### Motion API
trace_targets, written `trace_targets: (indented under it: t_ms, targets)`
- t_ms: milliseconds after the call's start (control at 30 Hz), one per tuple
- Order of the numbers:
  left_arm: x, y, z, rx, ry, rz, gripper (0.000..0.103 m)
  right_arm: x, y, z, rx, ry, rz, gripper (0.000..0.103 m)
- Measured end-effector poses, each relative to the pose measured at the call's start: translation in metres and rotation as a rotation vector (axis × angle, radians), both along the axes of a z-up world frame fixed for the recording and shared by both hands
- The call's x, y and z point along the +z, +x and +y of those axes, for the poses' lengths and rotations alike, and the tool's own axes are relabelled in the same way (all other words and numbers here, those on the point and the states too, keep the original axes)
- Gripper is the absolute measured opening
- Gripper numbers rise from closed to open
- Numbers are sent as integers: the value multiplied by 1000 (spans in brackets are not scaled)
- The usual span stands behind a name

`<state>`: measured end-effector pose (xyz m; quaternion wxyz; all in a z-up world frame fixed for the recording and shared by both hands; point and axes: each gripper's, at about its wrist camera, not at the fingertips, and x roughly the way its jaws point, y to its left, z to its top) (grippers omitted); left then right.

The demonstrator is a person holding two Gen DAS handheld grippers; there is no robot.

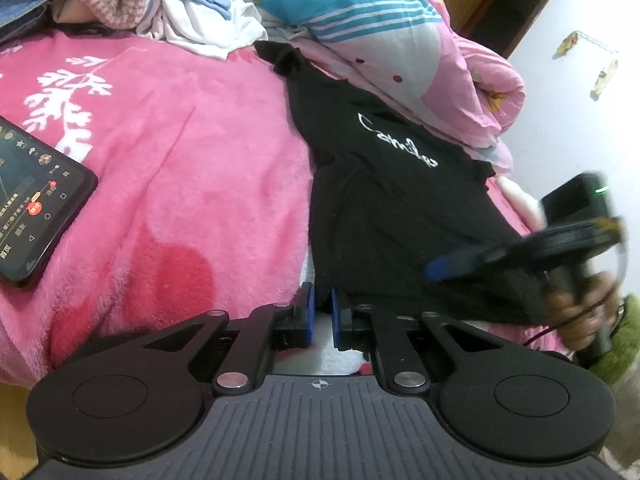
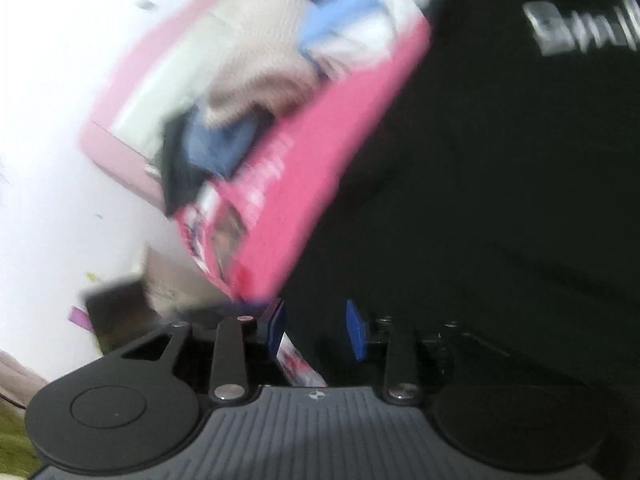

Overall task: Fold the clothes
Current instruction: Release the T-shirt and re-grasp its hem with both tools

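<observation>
Now black T-shirt (image 1: 384, 200) on pink blanket (image 1: 180, 152), left gripper (image 1: 322, 318) at hem

Left gripper (image 1: 323, 314) narrowly parted and low; right gripper (image 2: 316, 330) wider apart, tilted, blurred.

Black T-shirt (image 1: 384, 184) carried white cursive script across chest, seemingly "Smile", reading uncertain. Same print showed in right wrist view, too blurred to read. Phone (image 1: 32, 196) screen at bed's left showed small Chinese characters and icons, illegible.
</observation>
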<state>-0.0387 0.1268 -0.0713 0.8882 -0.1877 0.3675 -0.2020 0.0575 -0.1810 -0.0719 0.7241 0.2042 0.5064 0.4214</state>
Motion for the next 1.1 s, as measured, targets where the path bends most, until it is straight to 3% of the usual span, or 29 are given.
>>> trace_targets:
  t_ms: [33, 100, 233, 267, 333, 467, 533, 733, 867, 967, 1033, 1067, 1100]
  targets:
    - [0, 1, 0, 1, 1, 4, 9, -9, 11, -6, -56, 8, 42, 0]
    - [1, 0, 0, 3, 6, 7, 9, -10, 26, -27, -232, 40, 29, 0]
    - [1, -1, 0, 5, 6, 11, 9, 23, 16, -81, -532, 17, -94, 6]
    - [1, -1, 1, 2, 2, 12, 9, 30, 5, -100, -560, 76, -92, 9]
    - [2, 0, 4, 0, -21, 21, 10, 45, -28, -144, -655, 162, -109, 38]
    - [3, 2, 10, -4, -69, 46, 16, 58, -102, -245, -910, 263, -104, 44]
    - [4, 5, 9, -5, -82, 59, 23, 51, -143, -292, -1049, 287, -75, 62]
    - [2, 16, 8, 30, -137, 124, 29, 37, -158, -303, -1060, 206, -49, 63]
    - [2, 15, 4, 54, -122, 131, 29, 28, -161, -304, -1044, 144, -35, 63]
    - [7, 11, -9, 71, -35, 104, 27, 21, -164, -304, -1032, 98, -25, 58]
    - [12, 8, -20, 78, 48, 76, 11, 17, -166, -305, -1023, 67, -18, 34]
    - [15, 5, -26, 75, 87, 52, 8, 14, -167, -305, -1019, 51, -15, 24]
    - [17, 3, -32, 72, 126, 28, 3, 12, -168, -305, -1015, 36, -11, 3]
